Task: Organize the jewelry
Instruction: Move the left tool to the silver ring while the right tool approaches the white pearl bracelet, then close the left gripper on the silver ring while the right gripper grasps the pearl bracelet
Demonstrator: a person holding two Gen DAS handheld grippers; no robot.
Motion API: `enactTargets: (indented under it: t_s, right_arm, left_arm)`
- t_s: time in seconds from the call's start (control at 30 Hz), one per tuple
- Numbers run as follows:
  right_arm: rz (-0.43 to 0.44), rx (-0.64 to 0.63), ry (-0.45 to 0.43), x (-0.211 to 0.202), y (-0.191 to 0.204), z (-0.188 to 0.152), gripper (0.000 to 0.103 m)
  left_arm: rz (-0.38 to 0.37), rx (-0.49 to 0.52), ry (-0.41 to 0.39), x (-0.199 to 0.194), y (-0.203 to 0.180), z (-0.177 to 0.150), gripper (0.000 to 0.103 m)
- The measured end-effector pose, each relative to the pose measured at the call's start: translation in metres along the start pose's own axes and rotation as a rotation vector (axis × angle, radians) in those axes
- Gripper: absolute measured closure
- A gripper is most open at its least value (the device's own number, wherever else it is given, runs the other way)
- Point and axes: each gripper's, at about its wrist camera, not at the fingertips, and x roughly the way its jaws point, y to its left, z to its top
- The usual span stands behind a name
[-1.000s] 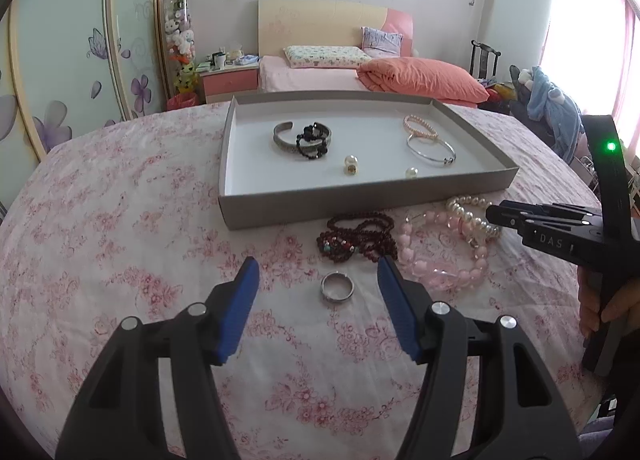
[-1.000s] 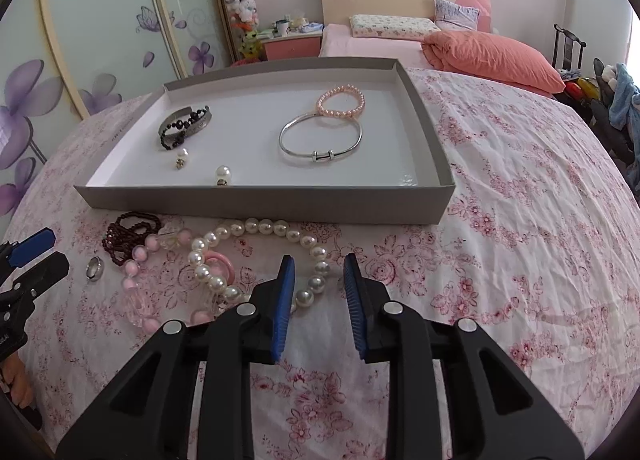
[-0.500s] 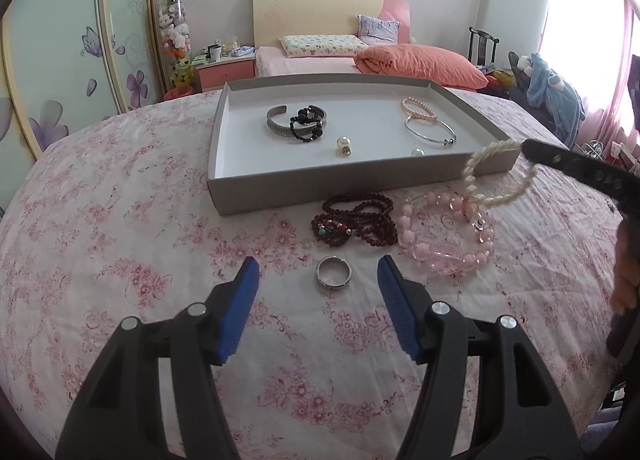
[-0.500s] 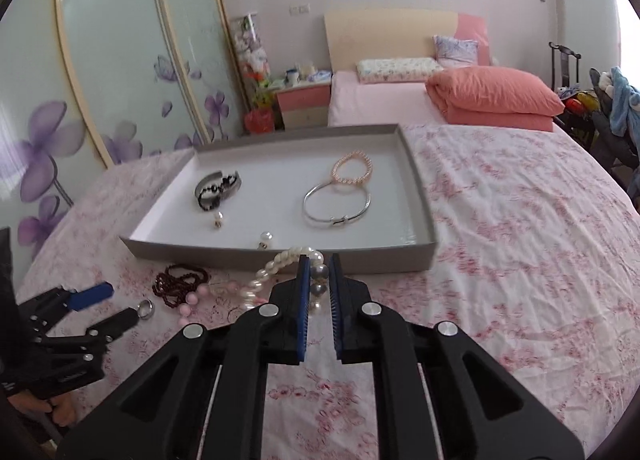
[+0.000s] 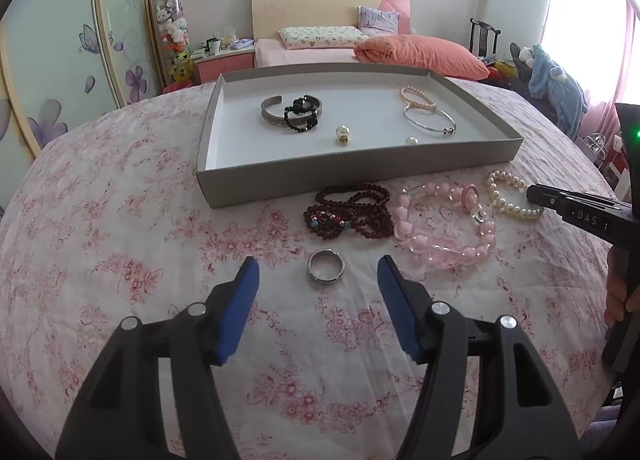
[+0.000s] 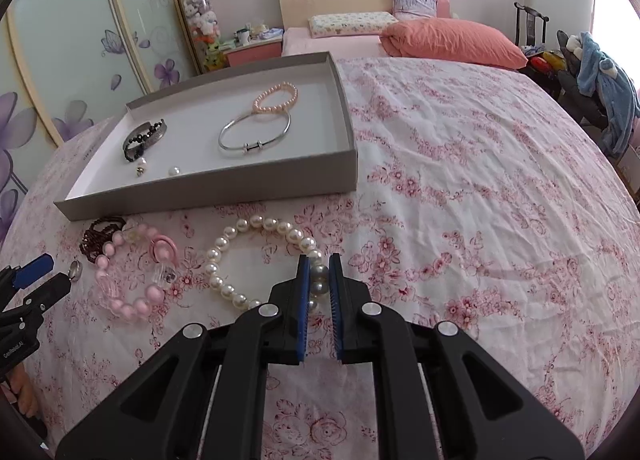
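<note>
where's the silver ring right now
In the left wrist view the silver ring lies on the floral bedspread between the open left claw's fingers, just below the dark red beads.

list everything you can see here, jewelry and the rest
tray: 1, grey, on the floral bedspread
cuff with black bead bracelet: 1 each, silver and black, tray left
pearl earrings: 2, white, tray front
bangle: 1, silver, tray right
small bead bracelet: 1, peach, touching bangle
dark bead strand: 1, maroon, before tray
pink bead bracelet: 1, beside it
ring: 1, silver, ahead of left tool
pearl bracelet: 1, white, in right tool
left tool: open
right tool: shut on pearls
</note>
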Motion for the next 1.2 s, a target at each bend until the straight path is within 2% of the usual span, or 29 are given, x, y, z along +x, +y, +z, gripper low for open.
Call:
enactTargets:
  t_s: [0.1,0.2,0.3,0.4,0.43,0.57,0.73,1.2]
  right_arm:
    - [-0.004,0.002,0.001,-0.001,-0.002,-0.001,0.092]
    - [-0.005,0.000,0.001,-0.001,-0.002,-0.002,0.092]
    - [-0.003,0.000,0.002,-0.001,-0.002,-0.002,0.092]
    - [-0.004,-0.001,0.002,0.000,-0.002,-0.002,0.091]
    - [-0.004,0.000,0.002,0.000,-0.001,-0.001,0.091]
    - [0.002,0.003,0.003,0.000,-0.001,-0.001,0.091]
    - [0.003,0.001,0.004,0.000,-0.001,-0.002,0.090]
    - [-0.006,-0.009,0.006,0.001,0.001,-0.002,0.089]
  left_arm:
    - [0.011,0.000,0.018,0.005,-0.002,0.001,0.043]
    - [0.025,-0.003,0.033,0.012,-0.005,0.005,0.052]
    - [0.043,-0.014,0.052,0.018,-0.007,0.008,0.062]
    - [0.058,-0.004,0.050,0.018,-0.011,0.010,0.079]
    - [0.072,-0.002,0.049,0.018,-0.011,0.010,0.081]
    - [0.111,-0.040,0.049,0.018,0.003,0.009,0.081]
    - [0.109,-0.096,0.047,0.015,0.021,0.007,0.080]
    - [0.120,-0.082,0.049,0.014,0.019,0.007,0.080]
